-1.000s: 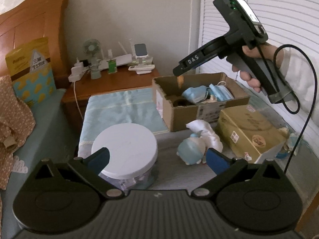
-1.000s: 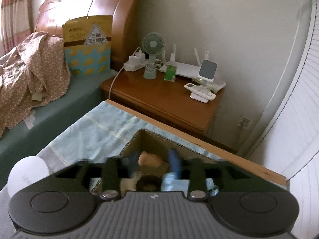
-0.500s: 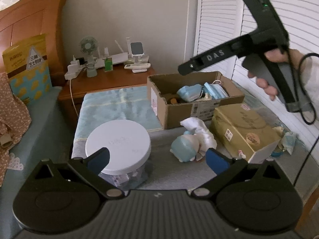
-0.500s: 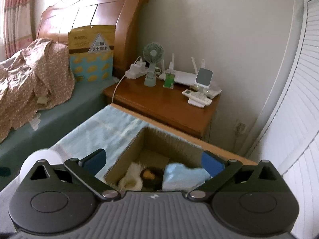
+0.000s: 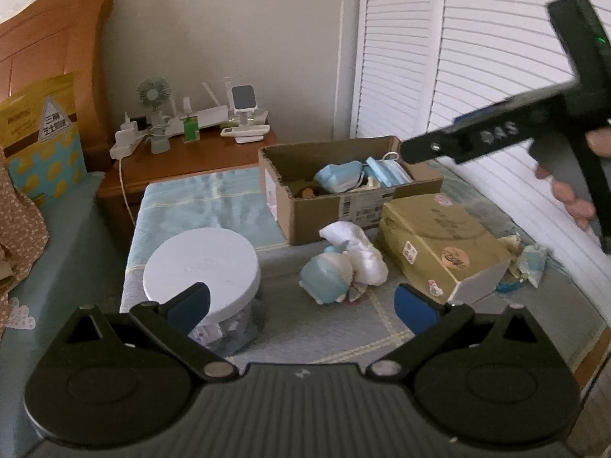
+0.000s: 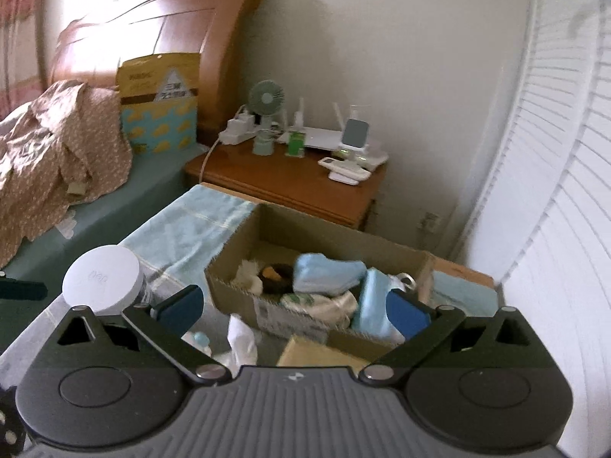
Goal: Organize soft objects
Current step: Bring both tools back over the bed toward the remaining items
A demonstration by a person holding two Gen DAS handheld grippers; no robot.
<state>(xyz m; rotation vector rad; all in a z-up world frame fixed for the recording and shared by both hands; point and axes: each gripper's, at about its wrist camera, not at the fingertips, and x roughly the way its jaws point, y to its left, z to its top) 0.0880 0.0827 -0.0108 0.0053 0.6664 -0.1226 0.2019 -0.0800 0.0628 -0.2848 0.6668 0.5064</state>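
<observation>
An open cardboard box stands on the bed and holds a light blue plush, blue masks and other soft items. In front of it lie a blue and white plush doll and white socks. My left gripper is open, low over the bed near the doll, with nothing between its pads. My right gripper is open and empty, held by a hand above and behind the box's near right corner.
A clear jar with a white lid stands left of the doll. A yellow-brown carton lies right of it. Behind are a wooden nightstand with small devices, a headboard, a patterned cloth and white louvred doors.
My right gripper has gone from nearly shut over the box to wide open, and has drawn back and to the right, away from the box. The left gripper has stayed put.
</observation>
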